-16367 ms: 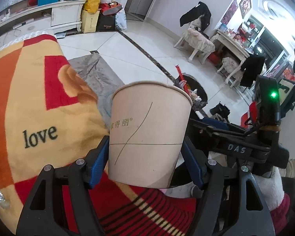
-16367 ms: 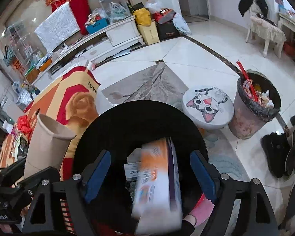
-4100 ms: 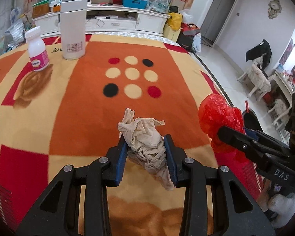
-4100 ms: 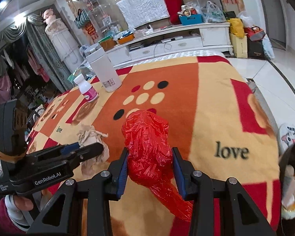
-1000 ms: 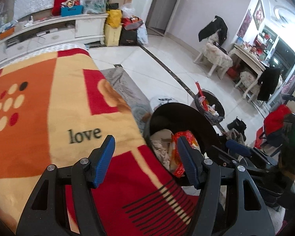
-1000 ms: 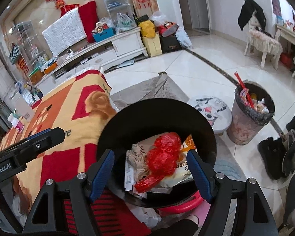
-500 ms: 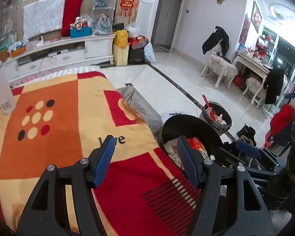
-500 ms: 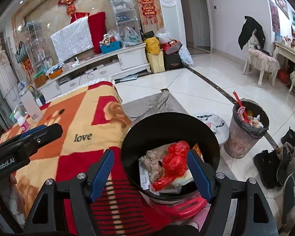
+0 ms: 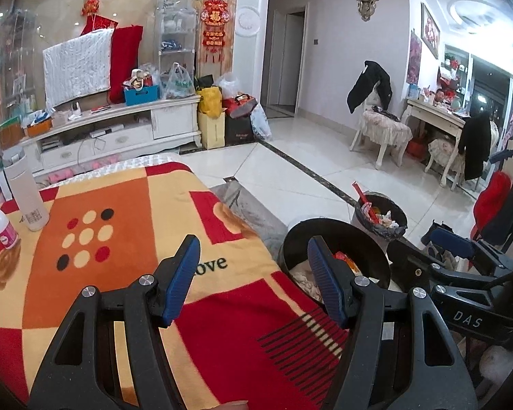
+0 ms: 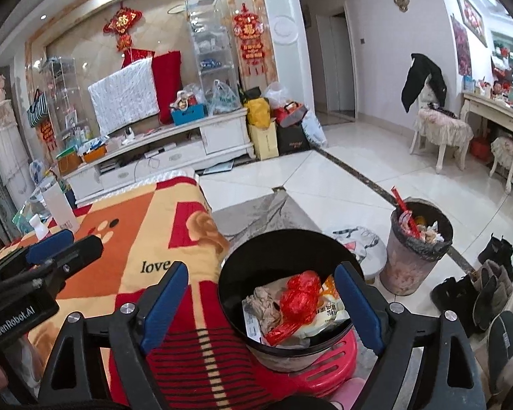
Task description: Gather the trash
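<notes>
While both my tongs gape with nothing between them, the black bin [image 10: 284,249] sits just under my right tongs [image 10: 261,311], red bag [image 10: 299,299] on top, and off beside my left tongs [image 9: 253,282] over the blanket [image 9: 126,205].

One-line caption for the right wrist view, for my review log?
Open right gripper above the black bin holding red plastic bag, crumpled tissue and a snack packet, beside the blanket-covered table.
</notes>
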Action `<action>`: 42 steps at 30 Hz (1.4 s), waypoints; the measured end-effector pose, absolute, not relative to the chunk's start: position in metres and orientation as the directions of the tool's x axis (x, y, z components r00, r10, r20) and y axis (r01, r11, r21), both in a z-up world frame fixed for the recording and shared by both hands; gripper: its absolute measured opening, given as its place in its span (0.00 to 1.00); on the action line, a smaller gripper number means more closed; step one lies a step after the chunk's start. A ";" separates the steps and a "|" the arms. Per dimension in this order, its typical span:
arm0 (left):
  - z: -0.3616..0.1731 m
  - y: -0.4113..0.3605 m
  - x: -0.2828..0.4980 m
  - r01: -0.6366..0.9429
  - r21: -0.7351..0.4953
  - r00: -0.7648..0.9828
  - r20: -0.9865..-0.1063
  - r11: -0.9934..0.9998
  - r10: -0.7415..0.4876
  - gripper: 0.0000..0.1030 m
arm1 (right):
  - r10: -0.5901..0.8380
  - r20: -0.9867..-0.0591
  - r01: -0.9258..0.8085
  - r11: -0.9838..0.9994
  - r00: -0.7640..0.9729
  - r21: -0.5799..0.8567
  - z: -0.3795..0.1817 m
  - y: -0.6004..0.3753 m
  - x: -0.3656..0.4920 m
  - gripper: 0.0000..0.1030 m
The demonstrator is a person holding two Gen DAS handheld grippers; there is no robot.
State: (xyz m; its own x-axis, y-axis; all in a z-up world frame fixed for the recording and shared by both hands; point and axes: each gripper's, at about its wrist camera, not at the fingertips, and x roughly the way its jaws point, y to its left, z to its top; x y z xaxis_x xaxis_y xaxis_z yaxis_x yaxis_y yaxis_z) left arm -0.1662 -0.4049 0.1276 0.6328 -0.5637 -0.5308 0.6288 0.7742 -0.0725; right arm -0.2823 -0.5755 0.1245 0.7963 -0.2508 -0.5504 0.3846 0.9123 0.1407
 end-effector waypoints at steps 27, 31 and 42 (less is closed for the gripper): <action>0.127 -0.393 -0.174 0.628 -0.094 0.634 -0.515 0.773 -0.577 0.63 | -0.308 -0.490 0.405 0.908 0.815 0.103 0.136 -0.564 -0.289 0.85; 0.128 -0.393 -0.175 0.623 -0.086 0.643 -0.511 0.777 -0.571 0.63 | -0.319 -0.485 0.413 0.905 0.814 0.099 0.139 -0.564 -0.290 0.85; 0.125 -0.393 -0.172 0.627 -0.076 0.639 -0.519 0.775 -0.568 0.63 | -0.326 -0.478 0.416 0.905 0.816 0.093 0.141 -0.564 -0.291 0.85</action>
